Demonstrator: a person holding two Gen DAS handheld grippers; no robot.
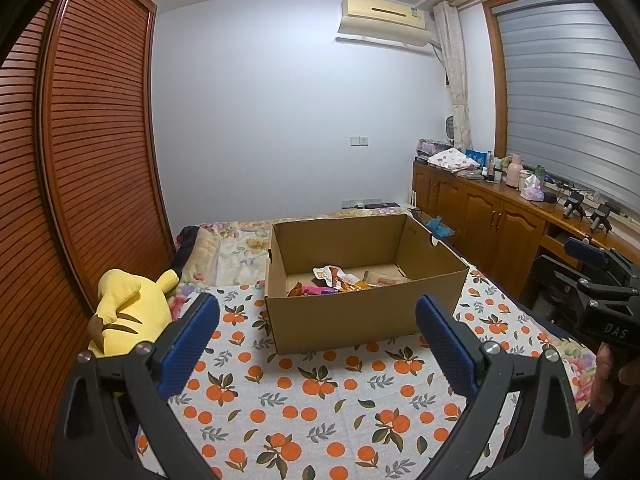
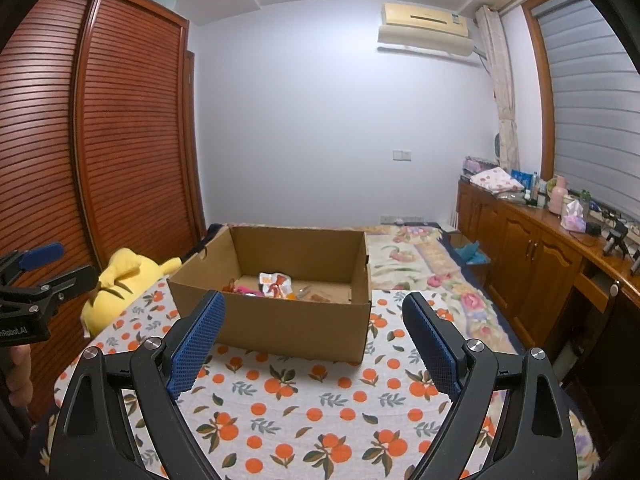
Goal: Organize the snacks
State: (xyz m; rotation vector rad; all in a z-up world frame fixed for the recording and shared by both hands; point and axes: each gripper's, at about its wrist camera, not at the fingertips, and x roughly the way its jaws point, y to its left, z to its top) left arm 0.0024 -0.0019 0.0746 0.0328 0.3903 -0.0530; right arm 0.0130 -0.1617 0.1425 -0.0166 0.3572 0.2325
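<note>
The snacks (image 1: 340, 280) lie in a loose heap on the floor of an open cardboard box (image 1: 360, 312), which sits mid-frame on an orange-print cloth (image 1: 320, 400). Both the left gripper (image 1: 316, 320) and right gripper (image 2: 314, 320) hover at lower frame, jaws spread wide, holding nothing. A yellow plush toy (image 1: 124, 308) lies at left.

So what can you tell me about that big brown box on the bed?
The cardboard box is plain brown, open on top, with no lid or flaps showing. It sits flat on the orange-print cover, slightly turned. A few snack packets lie on its bottom. One side wall has a small notch. Neither gripper touches it.
</note>
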